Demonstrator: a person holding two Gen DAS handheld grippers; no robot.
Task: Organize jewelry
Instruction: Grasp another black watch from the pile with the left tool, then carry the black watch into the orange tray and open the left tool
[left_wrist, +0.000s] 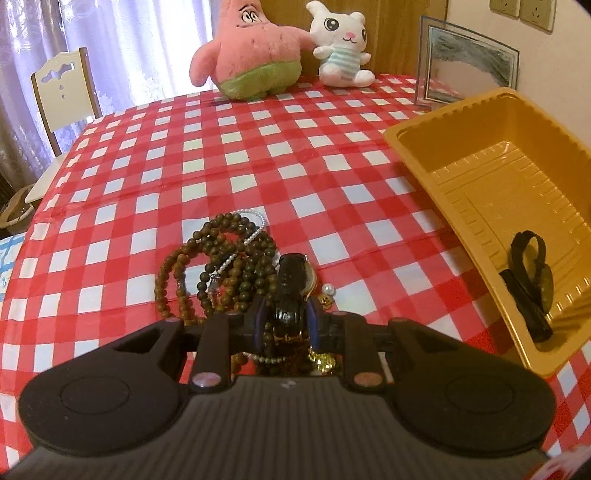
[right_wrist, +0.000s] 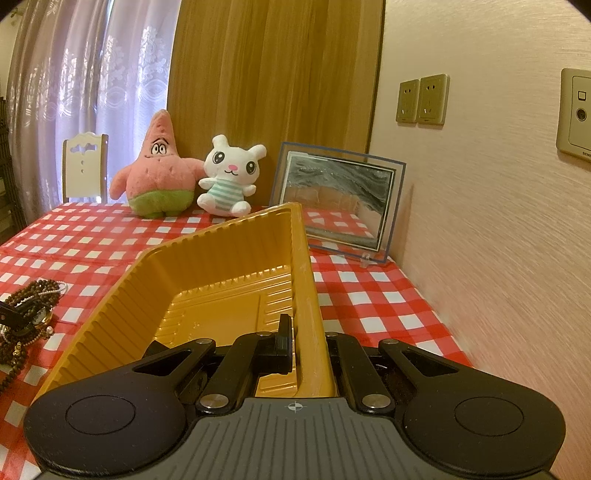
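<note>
Checked worktop (left_wrist: 295, 147) – left gripper (left_wrist: 286, 325) fingers clamp a black watch (left_wrist: 291, 291) over the bead pile (left_wrist: 221, 258); right gripper (right_wrist: 306, 347) pinches the yellow tray (right_wrist: 236, 236) wall. Next, I reckon: carry the watch into the tray.

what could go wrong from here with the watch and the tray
1. The left gripper holds a black watch right beside the tangled brown bead strands and pearl strand; lifting may drag them along.
2. The right gripper pinches only the thin wall of the yellow tray; a tug could flex or tip it, shifting the black watch already inside.
</note>
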